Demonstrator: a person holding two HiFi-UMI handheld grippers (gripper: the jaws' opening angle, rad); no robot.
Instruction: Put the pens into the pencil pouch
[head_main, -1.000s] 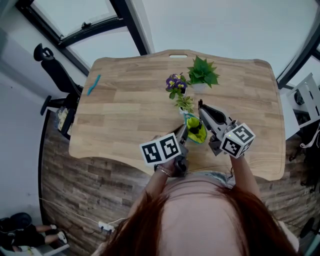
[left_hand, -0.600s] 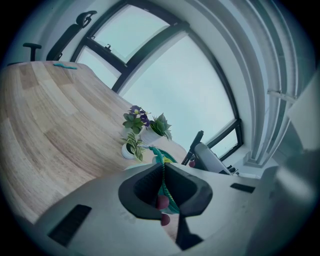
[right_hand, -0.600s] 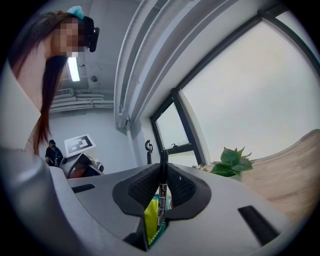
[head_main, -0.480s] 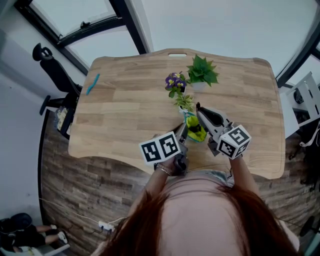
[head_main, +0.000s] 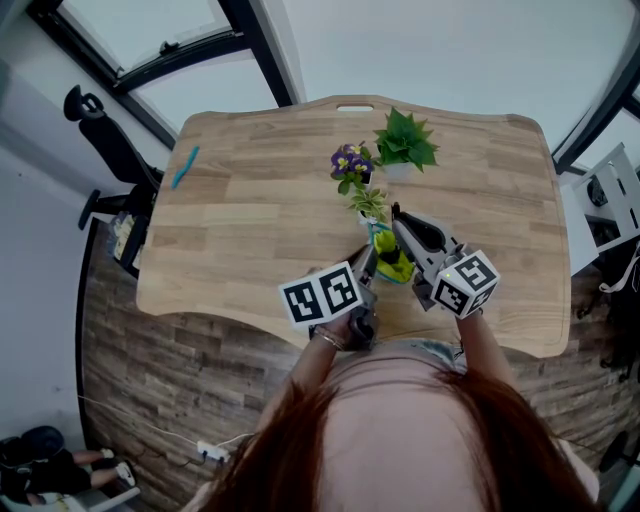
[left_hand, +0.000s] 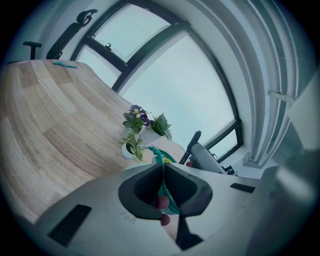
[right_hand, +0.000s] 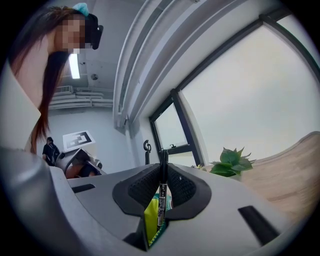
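Head view: the person's head and hair filled the lower frame, hiding the near edge of the wooden table (head_main: 250, 220) and part of both forearms. The left gripper (head_main: 366, 263) and right gripper (head_main: 400, 218) met over the near middle of the table. The pouch (head_main: 390, 262), yellow-green with teal trim, was bunched between them. Its mouth and contents could not be made out, nor could whatever the right gripper's dark jaws carried. One teal pen (head_main: 186, 168) lay alone near the far left edge, well apart from the pouch. Three pots stood beyond the grippers: a green plant (head_main: 405, 143), a purple-flowered plant (head_main: 350, 163) and a small variegated plant (head_main: 370, 204), the last just beside the pouch.

Left gripper view: the jaws were almost together, pinching the pouch's teal zip edge. The rest of the pouch was cut off below the gripper body. Two small pinkish round shapes sat at the jaw base and could not be identified.

Right gripper view: the jaws were closed narrowly on a black pen (right_hand: 161, 182), held upright between the pads. Its lower end ran beside the yellow-green pouch cloth just under the jaws. Whether that end was inside the pouch could not be told.
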